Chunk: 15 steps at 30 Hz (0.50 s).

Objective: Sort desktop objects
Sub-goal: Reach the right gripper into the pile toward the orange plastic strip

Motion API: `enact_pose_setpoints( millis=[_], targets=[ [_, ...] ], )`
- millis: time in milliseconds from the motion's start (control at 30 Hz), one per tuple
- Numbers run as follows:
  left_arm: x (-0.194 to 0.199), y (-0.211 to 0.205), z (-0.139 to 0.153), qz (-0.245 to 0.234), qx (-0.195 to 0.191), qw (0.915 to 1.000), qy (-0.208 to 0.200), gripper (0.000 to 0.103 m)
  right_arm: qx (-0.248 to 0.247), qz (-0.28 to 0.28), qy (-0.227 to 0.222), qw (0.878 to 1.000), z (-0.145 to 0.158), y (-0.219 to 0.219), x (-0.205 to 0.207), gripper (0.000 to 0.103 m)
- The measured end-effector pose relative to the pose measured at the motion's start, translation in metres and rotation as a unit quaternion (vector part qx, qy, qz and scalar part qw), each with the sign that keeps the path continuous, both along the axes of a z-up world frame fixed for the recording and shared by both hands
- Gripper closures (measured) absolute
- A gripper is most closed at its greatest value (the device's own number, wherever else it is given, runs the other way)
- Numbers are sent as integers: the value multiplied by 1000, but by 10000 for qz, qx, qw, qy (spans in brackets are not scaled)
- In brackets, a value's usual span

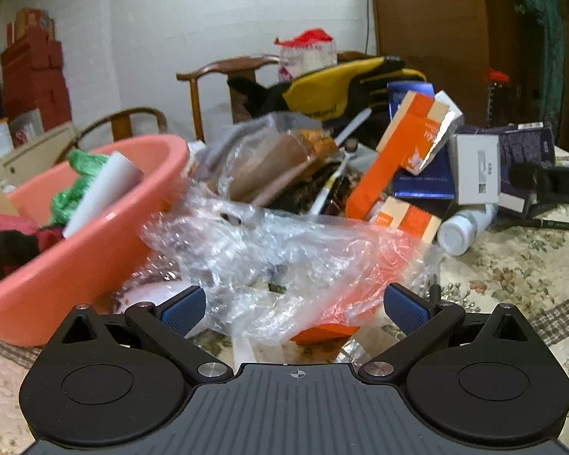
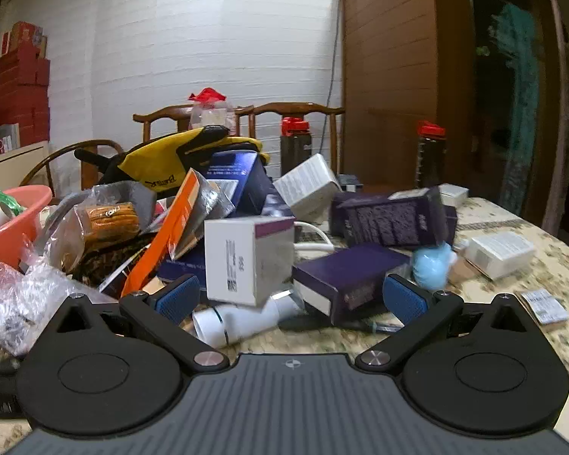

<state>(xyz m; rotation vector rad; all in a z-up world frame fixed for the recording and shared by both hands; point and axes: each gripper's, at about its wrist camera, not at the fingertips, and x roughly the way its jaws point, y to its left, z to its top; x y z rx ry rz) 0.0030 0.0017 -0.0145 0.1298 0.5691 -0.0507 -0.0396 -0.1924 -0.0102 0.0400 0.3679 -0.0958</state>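
A heap of desktop clutter lies on a floral tablecloth. In the left wrist view my left gripper [image 1: 295,309] is open, with crumpled clear plastic wrap [image 1: 284,261] between and just beyond its blue pads. A pink basin [image 1: 57,265] sits to its left, holding a white block [image 1: 102,193] and green plastic. In the right wrist view my right gripper [image 2: 291,299] is open and empty, close in front of a white box [image 2: 246,261] resting on a white bottle [image 2: 242,318]. A dark purple box [image 2: 345,276] lies to the right.
Orange cartons [image 1: 402,151], blue boxes, a yellow-and-black glove [image 1: 345,87], a bagged snack [image 1: 269,159] and a white bottle [image 1: 462,227] fill the heap. A light blue ball [image 2: 432,265] and small white boxes [image 2: 500,252] lie at the right. Wooden chairs stand behind the table.
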Motion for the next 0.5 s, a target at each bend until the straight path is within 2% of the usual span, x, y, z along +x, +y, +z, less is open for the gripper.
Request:
enact_pose_setpoints(
  millis=[167, 333, 433, 500],
  targets=[
    [8, -5, -6, -128, 245, 9996, 8, 0, -92, 111, 203, 9997, -3, 7, 33, 1],
    [5, 0, -2, -616, -23, 9981, 15, 0, 157, 165, 389, 9990, -9, 5, 46, 1],
    [16, 3, -5, -381, 176, 9991, -35, 0, 493, 590, 397, 9963, -12, 9, 38, 1],
    [26, 7, -6, -189, 217, 9996, -36, 0, 520, 716, 438, 9951, -13, 16, 36, 1]
  ],
)
